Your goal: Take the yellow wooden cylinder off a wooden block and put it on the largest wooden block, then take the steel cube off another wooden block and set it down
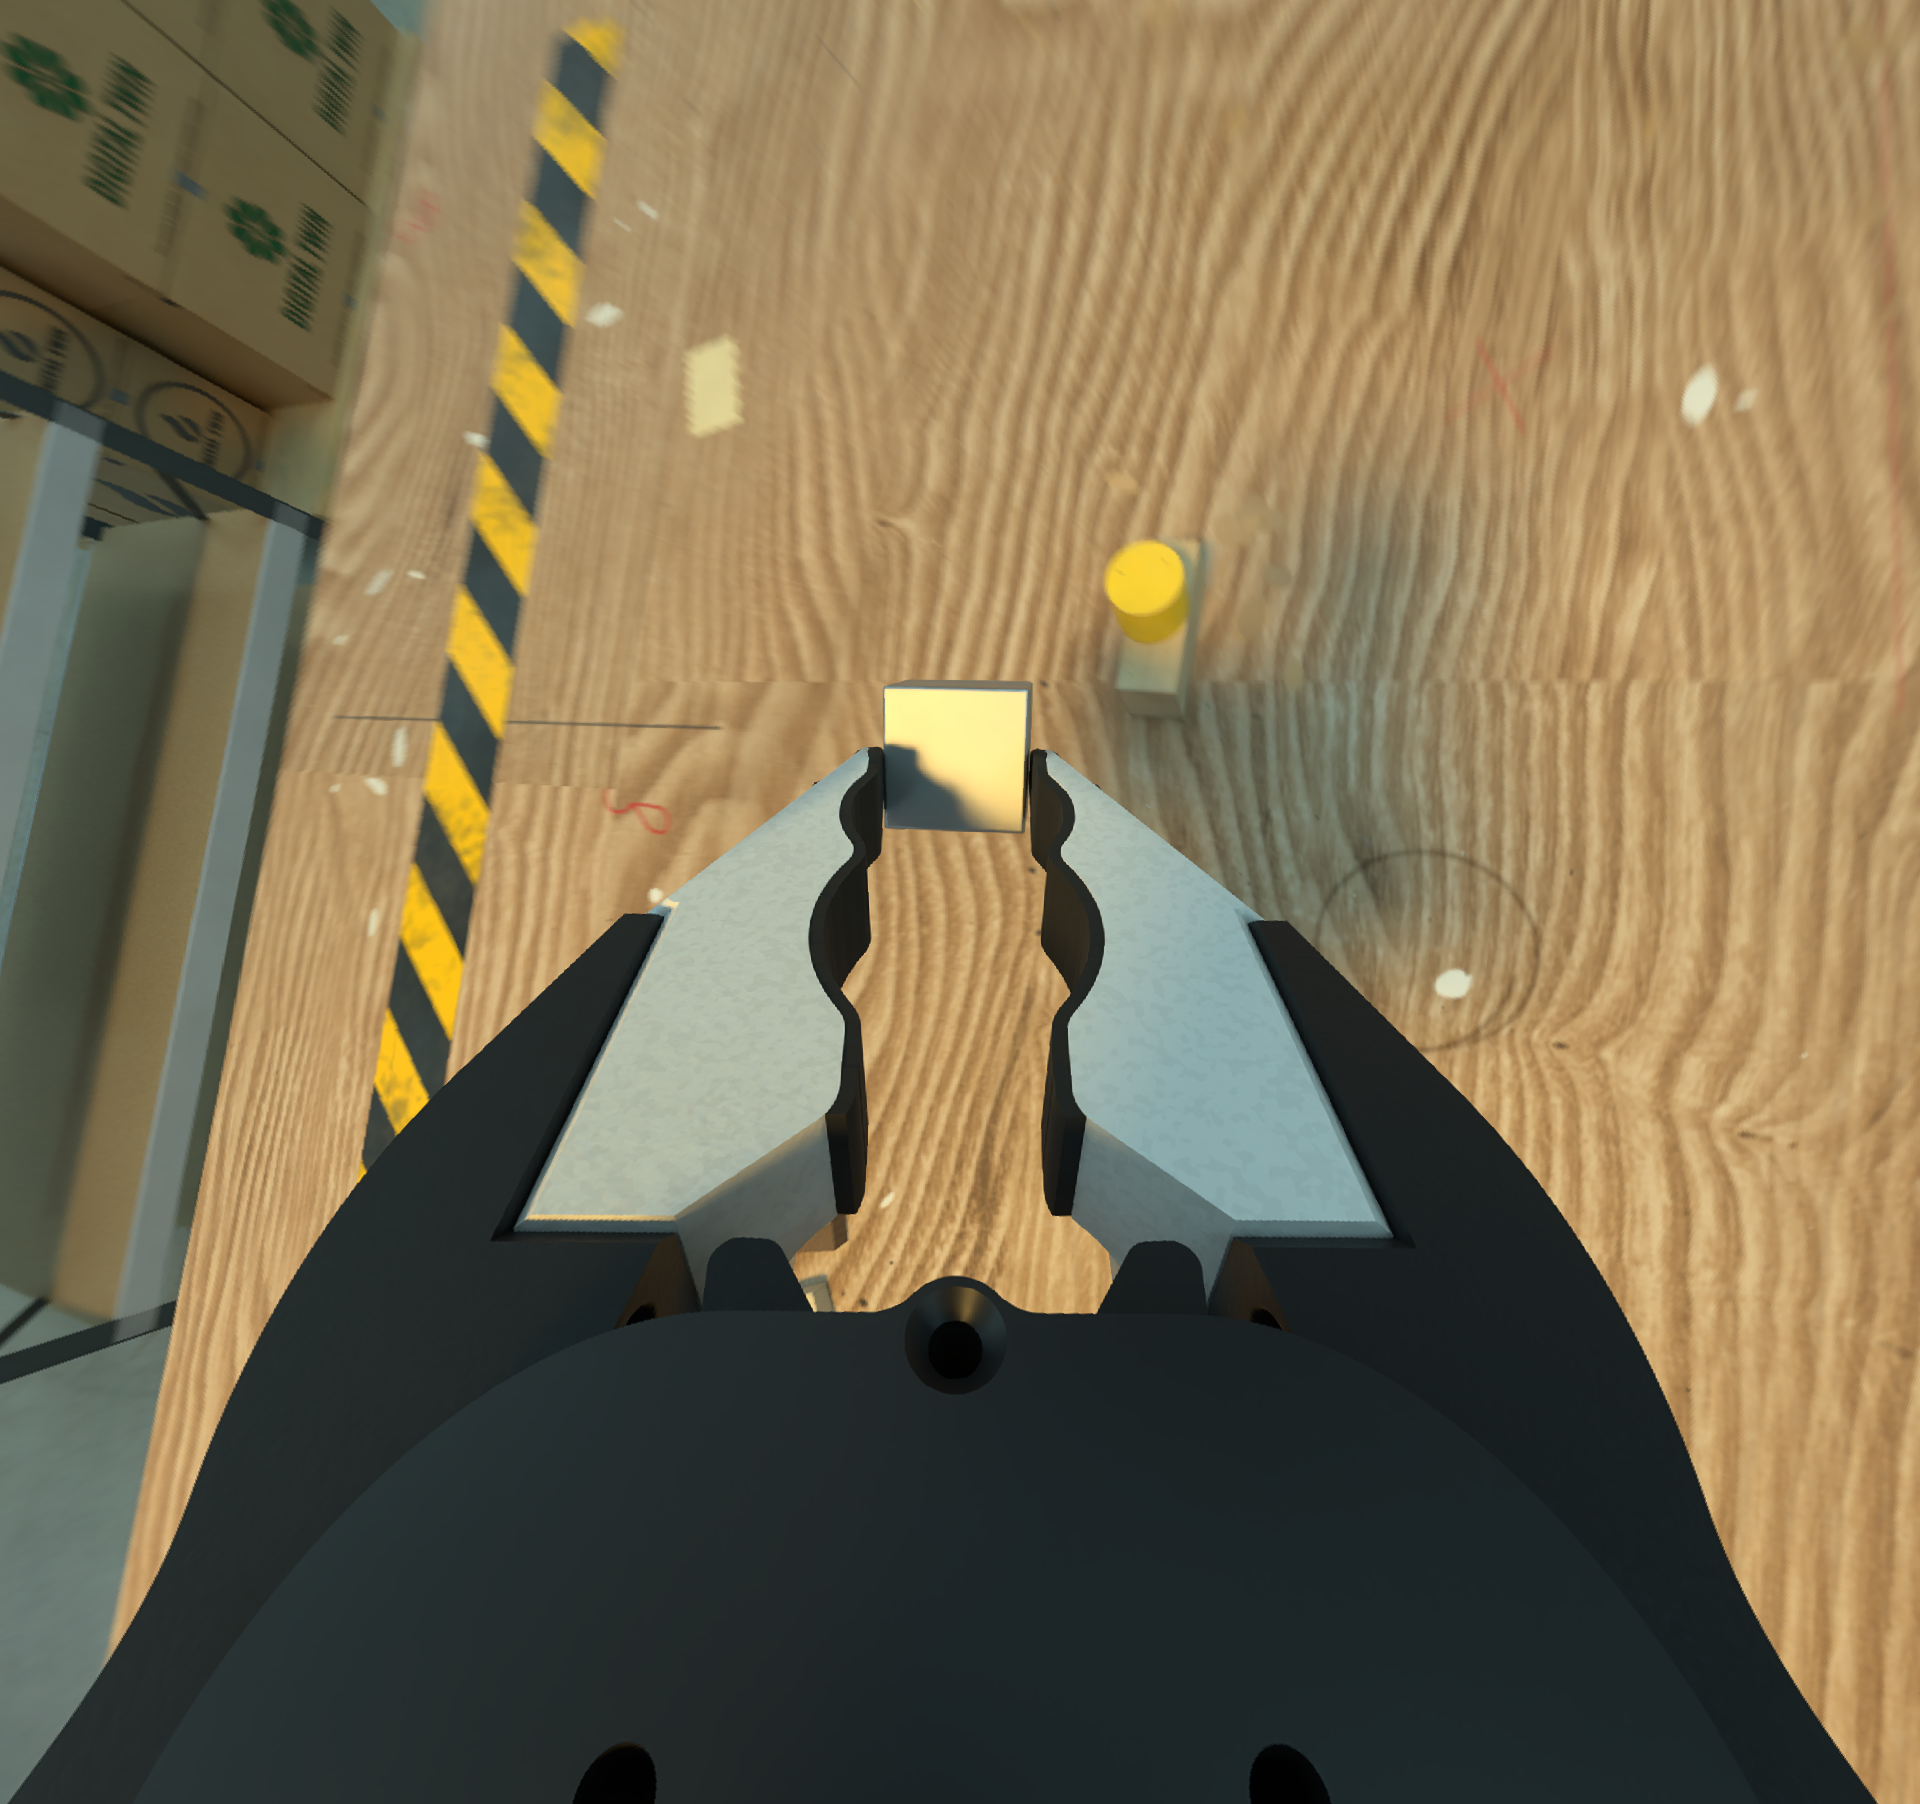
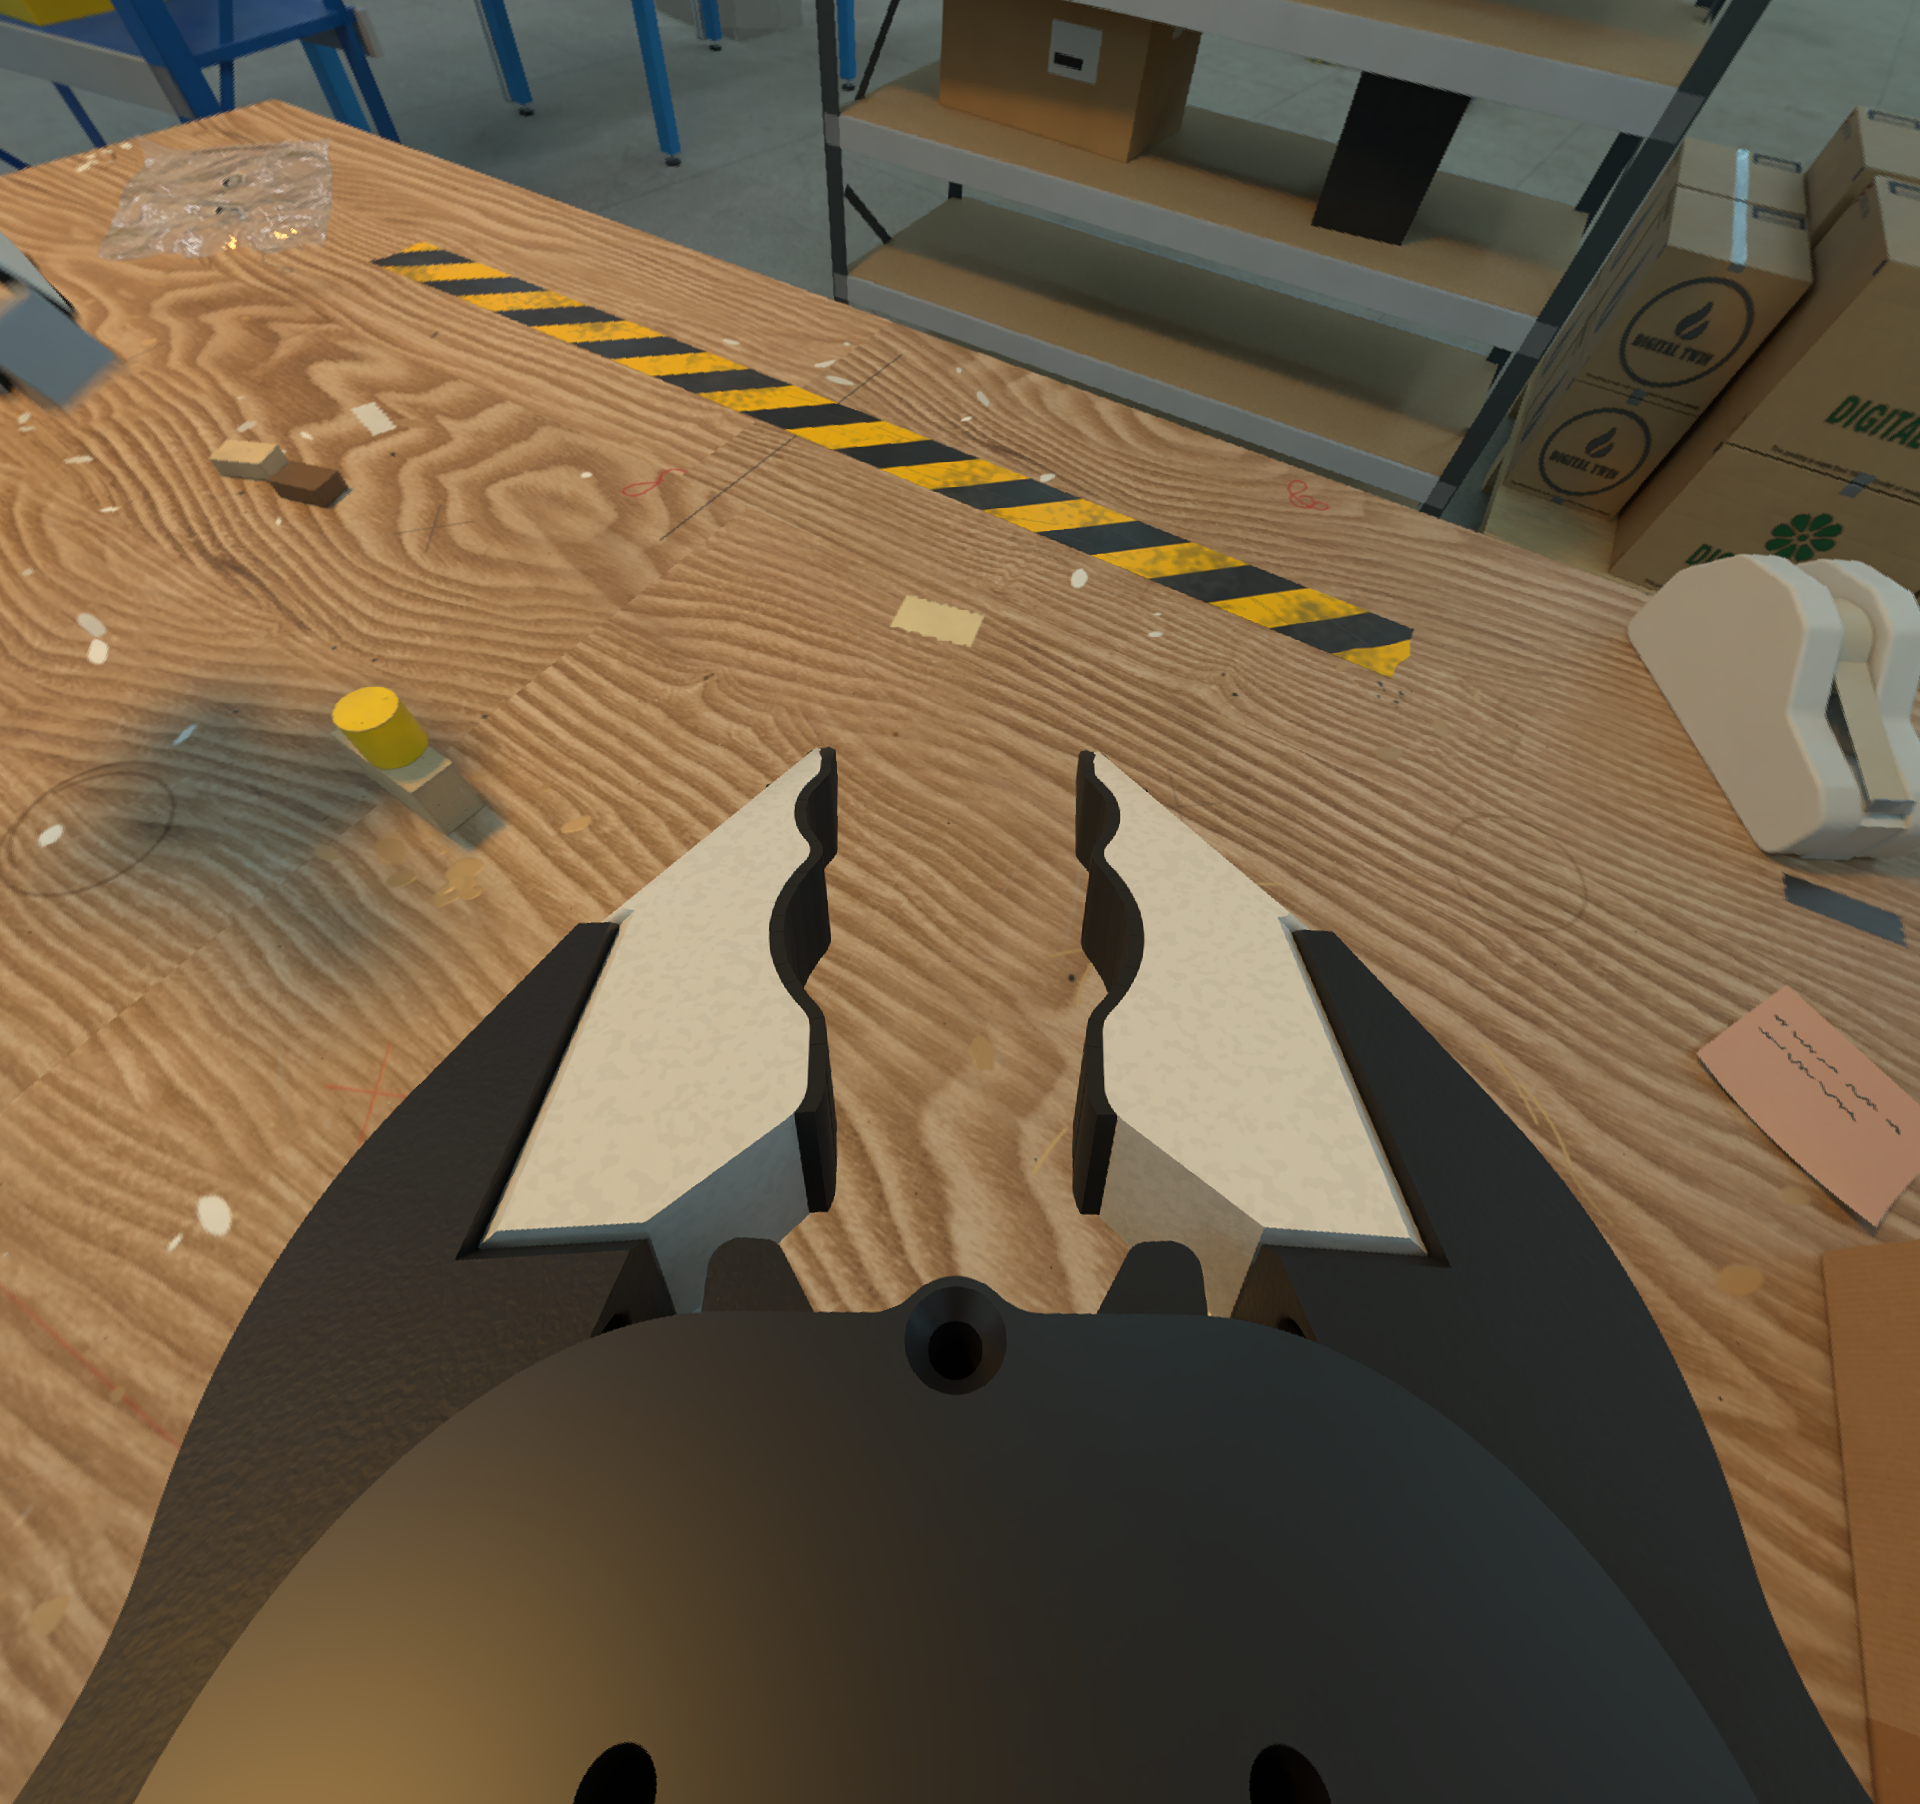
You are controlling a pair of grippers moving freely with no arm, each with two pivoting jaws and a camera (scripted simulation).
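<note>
My left gripper (image 1: 956, 783) is shut on the steel cube (image 1: 956, 757) and holds it above the wooden table. The yellow wooden cylinder (image 1: 1145, 591) stands on a long pale wooden block (image 1: 1155, 686) beyond and to the right of the cube. In the right wrist view the same cylinder (image 2: 378, 726) sits on that block (image 2: 449, 796) at the left. My right gripper (image 2: 956, 788) is open and empty over the table. The cube (image 2: 52, 357) shows blurred at the far left edge, in the other gripper. Two small blocks, pale (image 2: 247, 458) and dark brown (image 2: 310, 484), lie side by side on the table.
A yellow-black striped tape (image 2: 894, 445) runs across the table. A white tape dispenser (image 2: 1797, 705) and a pink note (image 2: 1818, 1100) are at the right. A clear plastic bag (image 2: 218, 196) lies at the far left. Shelves with cardboard boxes (image 2: 1683, 320) stand beyond the table edge.
</note>
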